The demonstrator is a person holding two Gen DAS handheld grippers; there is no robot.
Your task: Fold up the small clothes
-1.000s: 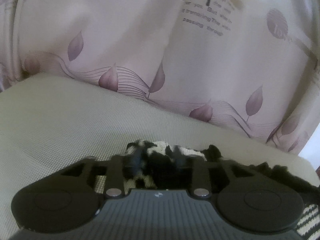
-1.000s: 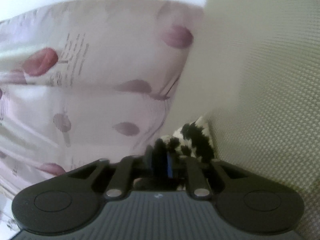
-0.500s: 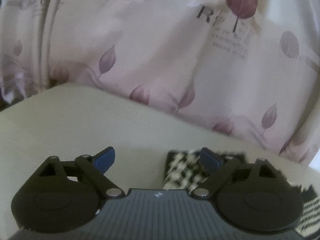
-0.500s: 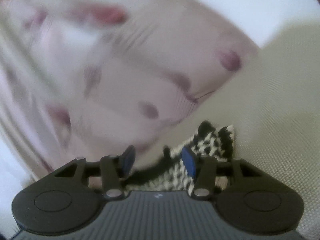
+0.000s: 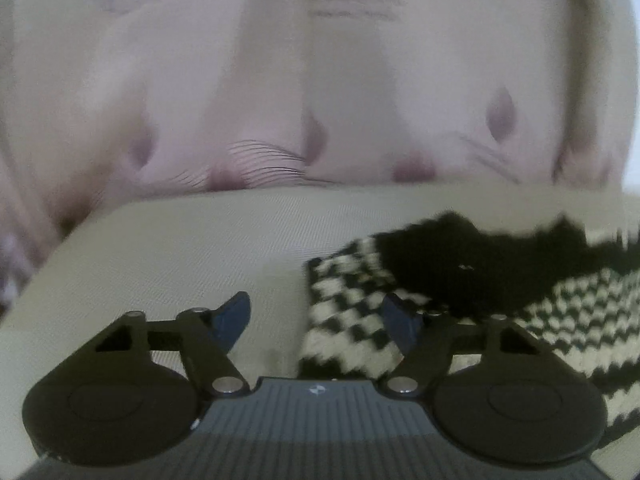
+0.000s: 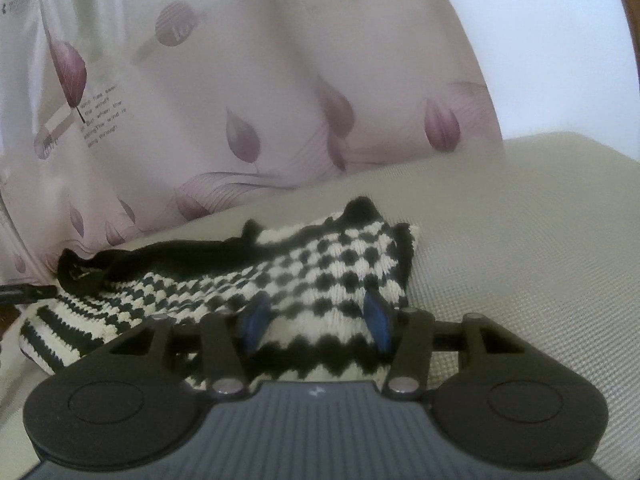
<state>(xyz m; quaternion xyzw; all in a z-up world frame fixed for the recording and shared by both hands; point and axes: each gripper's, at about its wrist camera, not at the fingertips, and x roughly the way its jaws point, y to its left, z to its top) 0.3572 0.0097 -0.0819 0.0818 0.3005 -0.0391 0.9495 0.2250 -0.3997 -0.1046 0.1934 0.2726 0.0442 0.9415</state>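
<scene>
A small black-and-cream checkered knit garment [image 6: 320,268] with black trim lies folded on the beige cushion [image 6: 520,240]. It also shows in the left wrist view [image 5: 348,320], to the right of centre. My left gripper [image 5: 316,316] is open and empty, at the garment's left edge. My right gripper [image 6: 316,316] is open and empty, just above the garment's near right part.
A pink curtain with purple leaf prints [image 6: 240,100] hangs right behind the cushion; it also fills the top of the left wrist view [image 5: 320,80]. A white wall [image 6: 560,40] is at the far right. Bare cushion [image 5: 180,260] lies left of the garment.
Both grippers were shut on the garment a second ago. They opened, let it go and drew back. The garment now lies flat on the cushion.
</scene>
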